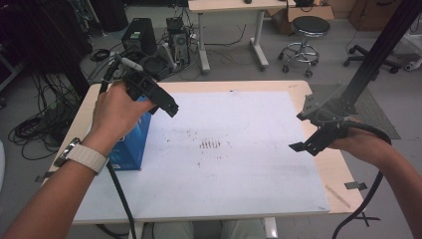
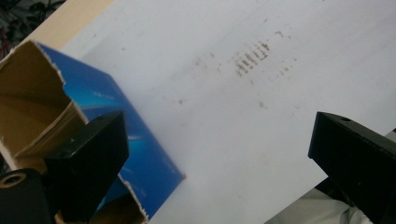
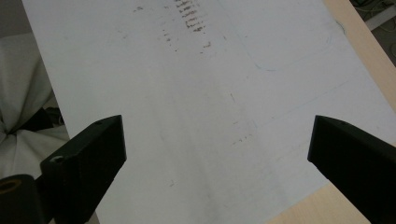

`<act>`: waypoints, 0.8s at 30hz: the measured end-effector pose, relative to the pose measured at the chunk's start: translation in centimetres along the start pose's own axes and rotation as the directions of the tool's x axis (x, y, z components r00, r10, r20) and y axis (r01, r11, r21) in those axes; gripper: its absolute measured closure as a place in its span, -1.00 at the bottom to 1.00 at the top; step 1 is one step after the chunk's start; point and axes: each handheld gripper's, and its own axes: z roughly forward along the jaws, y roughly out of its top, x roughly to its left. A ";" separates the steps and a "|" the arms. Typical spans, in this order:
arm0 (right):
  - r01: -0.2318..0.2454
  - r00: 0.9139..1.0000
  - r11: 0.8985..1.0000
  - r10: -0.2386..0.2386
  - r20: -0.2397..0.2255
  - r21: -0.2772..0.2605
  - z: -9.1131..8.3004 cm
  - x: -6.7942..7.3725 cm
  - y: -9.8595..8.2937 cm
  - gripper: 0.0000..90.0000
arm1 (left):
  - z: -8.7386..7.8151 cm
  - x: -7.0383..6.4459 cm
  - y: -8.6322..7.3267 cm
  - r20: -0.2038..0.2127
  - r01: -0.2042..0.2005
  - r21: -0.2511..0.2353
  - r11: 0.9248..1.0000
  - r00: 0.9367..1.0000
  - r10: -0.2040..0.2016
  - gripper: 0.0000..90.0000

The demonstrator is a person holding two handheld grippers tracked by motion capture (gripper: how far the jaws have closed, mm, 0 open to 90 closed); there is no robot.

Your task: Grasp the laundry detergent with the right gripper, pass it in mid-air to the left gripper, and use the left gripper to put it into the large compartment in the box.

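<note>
Blue box (image 1: pixel 133 142) sits near our left gripper (image 1: pixel 166 105), so we hold both jaws open; right gripper (image 1: pixel 302 146) waits apart.

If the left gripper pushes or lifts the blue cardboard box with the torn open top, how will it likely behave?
The blue cardboard box looks thin-walled and ragged at its torn opening, so it would probably flex or crush under a firm squeeze. What shows of its inside looks empty, so it is likely light and may slide on the smooth white table sheet. Standing upright, it might tip if pushed high.
</note>
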 end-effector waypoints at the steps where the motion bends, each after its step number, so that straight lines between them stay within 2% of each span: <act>1: 0.000 1.000 1.000 0.000 -0.001 0.001 0.1 0.0 0.0 -0.91 | 0.1 -0.2 0.2 0.000 -0.008 0.000 1.000 1.000 0.008 -0.87; 6: 0.001 1.000 1.000 -0.001 -0.005 0.007 0.3 -0.1 0.1 -0.91 | 0.7 -1.1 1.2 0.015 -0.056 0.002 0.998 0.998 0.056 -0.88; 8: -0.002 1.000 1.000 0.002 -0.006 0.008 0.4 -0.1 0.2 -0.91 | 1.0 -1.2 1.7 0.021 -0.087 0.006 0.996 0.996 0.087 -0.88; 11: 0.000 1.000 1.000 0.000 -0.010 0.014 0.6 -0.1 0.3 -0.91 | 1.5 -1.3 2.5 0.035 -0.111 0.005 0.994 0.993 0.111 -0.87; 18: -0.003 1.000 1.000 0.003 -0.019 0.024 1.1 -0.2 0.6 -0.91 | 3.2 -1.1 4.3 0.053 -0.175 0.021 0.984 0.983 0.173 -0.87; 24: -0.006 1.000 0.999 0.007 -0.018 0.033 1.1 -0.4 0.6 -0.91 | 4.5 -1.0 5.2 0.057 -0.231 0.022 0.973 0.972 0.230 -0.87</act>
